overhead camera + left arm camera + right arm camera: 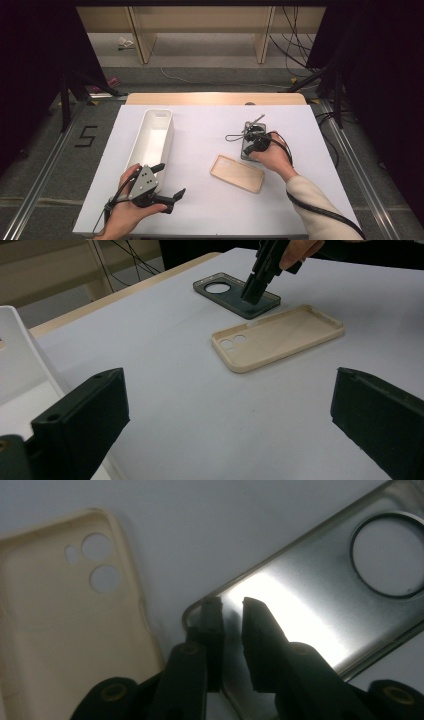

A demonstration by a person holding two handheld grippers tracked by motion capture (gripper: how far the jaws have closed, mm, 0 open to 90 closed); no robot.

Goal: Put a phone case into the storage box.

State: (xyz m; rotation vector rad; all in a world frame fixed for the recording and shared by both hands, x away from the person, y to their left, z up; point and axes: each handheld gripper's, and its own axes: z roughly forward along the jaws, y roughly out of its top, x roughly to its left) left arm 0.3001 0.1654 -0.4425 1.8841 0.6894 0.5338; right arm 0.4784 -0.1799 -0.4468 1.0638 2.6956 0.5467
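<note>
- A white-covered table is seen from above, with a person's forearms coming in from the bottom edge.
- At the far left of the table, a long white plastic bin lies lengthwise, open side up, and looks empty.
- Just below the bin's near end, the left gripper hovers near the table's front edge in the person's left hand; its jaws stand wide apart and hold nothing.
- In the left gripper view, those two black jaws frame bare table, with both phone cases lying farther off.
- Near the middle of the table, a beige phone case lies open side up, set at a slant, with its camera holes showing in the gripper views.
- Just right of it and slightly farther back lies a dark translucent phone case, also open side up, with one large round camera hole.
- The two cases sit close together, a narrow strip of table between them.
- The right gripper, in the person's right hand, points down at the dark case's near end.
- Its jaws are narrow, almost together, straddling the case's rim near one corner; whether they already pinch it, I cannot tell.
</note>
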